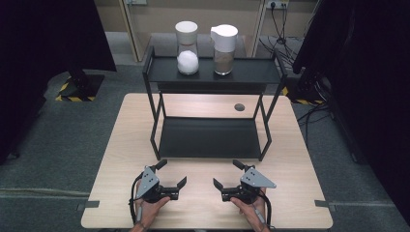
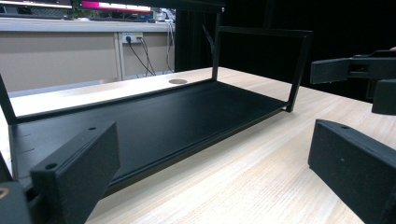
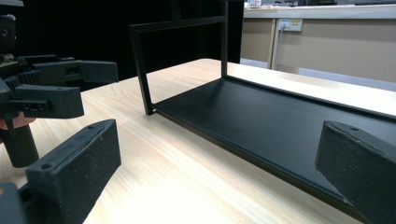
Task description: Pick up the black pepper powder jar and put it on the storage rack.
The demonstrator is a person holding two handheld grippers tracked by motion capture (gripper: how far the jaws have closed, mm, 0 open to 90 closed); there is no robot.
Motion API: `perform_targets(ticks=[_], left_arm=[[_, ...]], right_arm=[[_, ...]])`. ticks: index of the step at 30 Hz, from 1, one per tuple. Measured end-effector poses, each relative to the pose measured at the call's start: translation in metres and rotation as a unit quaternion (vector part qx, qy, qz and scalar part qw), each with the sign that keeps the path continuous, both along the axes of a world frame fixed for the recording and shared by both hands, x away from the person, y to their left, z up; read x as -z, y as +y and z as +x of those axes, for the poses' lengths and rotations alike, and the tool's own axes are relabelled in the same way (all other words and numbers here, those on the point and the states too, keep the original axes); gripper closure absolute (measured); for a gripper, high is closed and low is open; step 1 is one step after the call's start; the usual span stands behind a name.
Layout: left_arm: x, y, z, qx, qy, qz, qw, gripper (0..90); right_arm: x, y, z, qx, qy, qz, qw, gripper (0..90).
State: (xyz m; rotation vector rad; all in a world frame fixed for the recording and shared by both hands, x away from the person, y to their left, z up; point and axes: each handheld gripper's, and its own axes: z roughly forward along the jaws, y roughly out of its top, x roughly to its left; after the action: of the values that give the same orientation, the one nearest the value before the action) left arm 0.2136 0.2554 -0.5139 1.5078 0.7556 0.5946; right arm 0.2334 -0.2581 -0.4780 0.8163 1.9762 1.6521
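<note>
currently: both grippers idle before rack

black rack (image 1: 211, 137) stands mid-table (image 1: 121, 159); its lower shelf is nearest both grippers. left gripper (image 1: 171, 173) and right gripper (image 1: 226, 174) rest near the front edge, jaws spread wide, holding nothing. two jars (image 1: 187, 47) sit on the top shelf.

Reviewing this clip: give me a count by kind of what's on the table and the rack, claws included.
Jars with white lids: 2, one holding white stuff, one holding brown stuff, both on the rack's top shelf
Black two-shelf rack: 1
Claws: 2, left claw and right claw, both open and holding nothing
Total: 5
</note>
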Motion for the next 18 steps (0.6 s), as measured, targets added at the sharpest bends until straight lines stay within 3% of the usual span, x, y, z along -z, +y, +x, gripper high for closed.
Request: perform_targets(ticks=[18], left_arm=[[0.0009, 0.0017, -0.0006, 0.001, 0.007, -0.008, 0.9999, 1.8]], right_arm=[[0.0024, 0.0013, -0.0006, 0.0, 0.003, -0.006, 1.0, 0.5]])
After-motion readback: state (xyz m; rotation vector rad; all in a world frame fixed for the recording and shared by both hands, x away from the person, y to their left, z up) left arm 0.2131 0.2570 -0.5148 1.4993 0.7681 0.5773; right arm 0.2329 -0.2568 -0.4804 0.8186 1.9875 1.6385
